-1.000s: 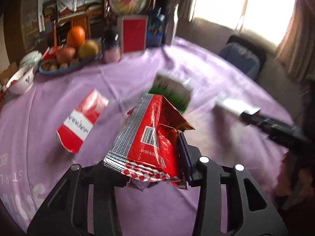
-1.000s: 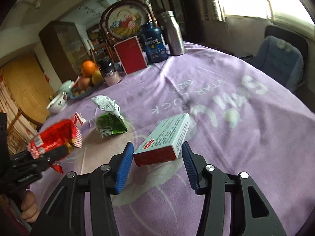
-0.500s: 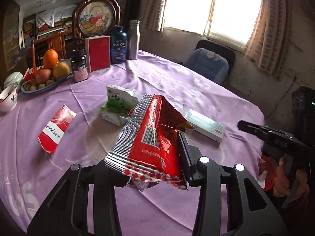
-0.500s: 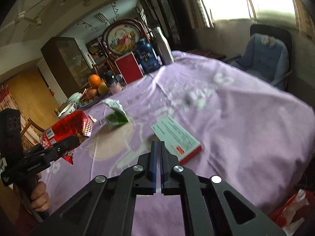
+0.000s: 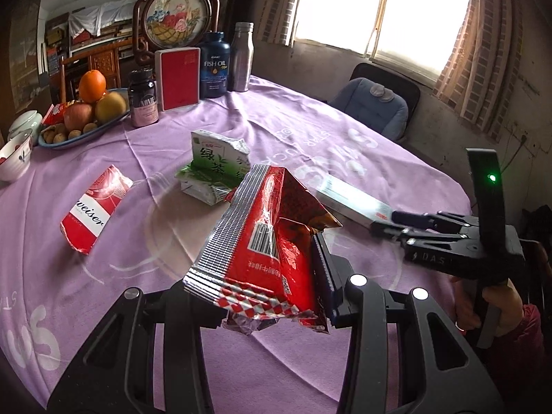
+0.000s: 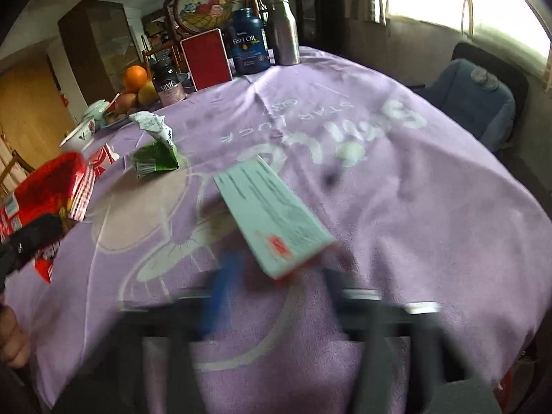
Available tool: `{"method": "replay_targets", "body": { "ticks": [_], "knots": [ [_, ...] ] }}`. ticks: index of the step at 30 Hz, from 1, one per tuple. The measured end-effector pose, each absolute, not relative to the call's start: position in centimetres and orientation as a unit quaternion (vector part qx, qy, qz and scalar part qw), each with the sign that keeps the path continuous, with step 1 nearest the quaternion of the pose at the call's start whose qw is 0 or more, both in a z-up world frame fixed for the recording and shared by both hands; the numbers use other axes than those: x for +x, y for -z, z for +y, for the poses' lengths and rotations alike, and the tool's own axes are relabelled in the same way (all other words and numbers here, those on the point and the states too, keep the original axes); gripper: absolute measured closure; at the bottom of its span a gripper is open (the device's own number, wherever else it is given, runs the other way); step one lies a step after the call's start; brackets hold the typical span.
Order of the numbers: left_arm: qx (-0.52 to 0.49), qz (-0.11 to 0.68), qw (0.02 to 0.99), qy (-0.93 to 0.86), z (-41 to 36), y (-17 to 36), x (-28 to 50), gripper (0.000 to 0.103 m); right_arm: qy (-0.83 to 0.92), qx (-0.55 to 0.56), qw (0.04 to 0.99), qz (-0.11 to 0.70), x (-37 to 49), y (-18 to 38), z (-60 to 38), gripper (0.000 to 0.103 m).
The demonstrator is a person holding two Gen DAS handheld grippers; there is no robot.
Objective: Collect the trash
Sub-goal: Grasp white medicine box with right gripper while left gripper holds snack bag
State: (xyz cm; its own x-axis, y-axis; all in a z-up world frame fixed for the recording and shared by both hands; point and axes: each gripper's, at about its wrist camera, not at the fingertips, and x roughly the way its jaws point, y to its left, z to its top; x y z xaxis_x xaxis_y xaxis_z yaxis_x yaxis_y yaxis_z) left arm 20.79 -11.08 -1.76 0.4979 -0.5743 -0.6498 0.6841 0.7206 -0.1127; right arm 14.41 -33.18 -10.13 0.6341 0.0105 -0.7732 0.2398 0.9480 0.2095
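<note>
My left gripper (image 5: pixel 262 276) is shut on a crumpled red and silver snack wrapper (image 5: pixel 272 238), held above the purple tablecloth (image 5: pixel 276 124). A pale green flat box (image 6: pixel 272 220) lies on the cloth just ahead of my right gripper (image 6: pixel 276 283). That gripper's blurred fingers stand apart on either side of the box's near end, with a gap on the left side. From the left wrist view the right gripper (image 5: pixel 386 222) reaches the box (image 5: pixel 348 200) from the right. A green tea packet (image 5: pixel 217 169) and a torn red carton (image 5: pixel 95 210) lie further left.
At the table's far side stand a fruit plate (image 5: pixel 79 136), a dark jar (image 5: pixel 143 100), a red box (image 5: pixel 179 79), a fish oil bottle (image 5: pixel 214 65) and a steel flask (image 5: pixel 242 57). A white bowl (image 5: pixel 13 155) sits at the left edge. A blue chair (image 5: pixel 372 107) stands beyond the table.
Half a second ago my right gripper was shut short of the box; now its fingers are apart at the box's near end. The left gripper keeps the wrapper.
</note>
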Motion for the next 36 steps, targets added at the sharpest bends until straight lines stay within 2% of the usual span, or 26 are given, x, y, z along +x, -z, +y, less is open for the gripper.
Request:
{"method": "replay_targets", "body": {
  "ticks": [5,7,8,9,10,11,19,22,28,30,34,36],
  "knots": [
    [0.079,0.338,0.861,0.373,-11.0,1.5,20.3,0.06,0.048,0.176,0.907,0.381,12.0,8.8,-32.5,0.102],
    [0.083,0.332,0.861,0.375,-11.2,1.4,19.9,0.06,0.036,0.162,0.907,0.386,12.3,8.5,-32.1,0.099],
    [0.084,0.332,0.862,0.375,-11.3,1.4,19.8,0.06,0.041,0.149,0.908,0.39,12.9,8.4,-32.1,0.077],
    [0.084,0.332,0.862,0.373,-11.3,1.4,19.8,0.06,0.046,0.145,0.907,0.392,13.4,8.2,-32.3,0.034],
    [0.084,0.333,0.863,0.371,-11.3,1.5,19.9,0.06,0.042,0.15,0.907,0.392,14.0,8.0,-32.5,0.021],
    [0.081,0.334,0.865,0.367,-11.2,1.5,20.1,0.06,0.039,0.154,0.907,0.39,14.4,7.7,-32.6,0.017],
    [0.041,0.343,0.871,0.349,-9.2,0.7,22.2,0.06,0.068,0.156,0.9,0.402,21.2,8.1,-33.7,0.017],
    [0.039,0.348,0.869,0.349,-9.1,0.7,22.5,0.06,0.023,0.188,0.888,0.42,23.0,9.0,-34.8,0.017],
    [0.051,0.345,0.869,0.35,-9.5,0.8,22.0,0.059,-0.104,0.206,0.861,0.454,20.0,8.8,-31.8,0.017],
    [0.051,0.347,0.868,0.352,-9.6,0.8,21.9,0.059,-0.118,0.165,0.868,0.454,18.4,8.2,-30.0,0.019],
    [0.049,0.348,0.867,0.353,-9.7,0.9,21.8,0.058,-0.012,0.012,0.912,0.409,19.0,6.5,-28.7,0.017],
    [0.051,0.347,0.87,0.346,-9.6,0.9,21.9,0.058,0.0,0.005,0.907,0.422,21.2,7.0,-29.9,0.017]
  ]
}}
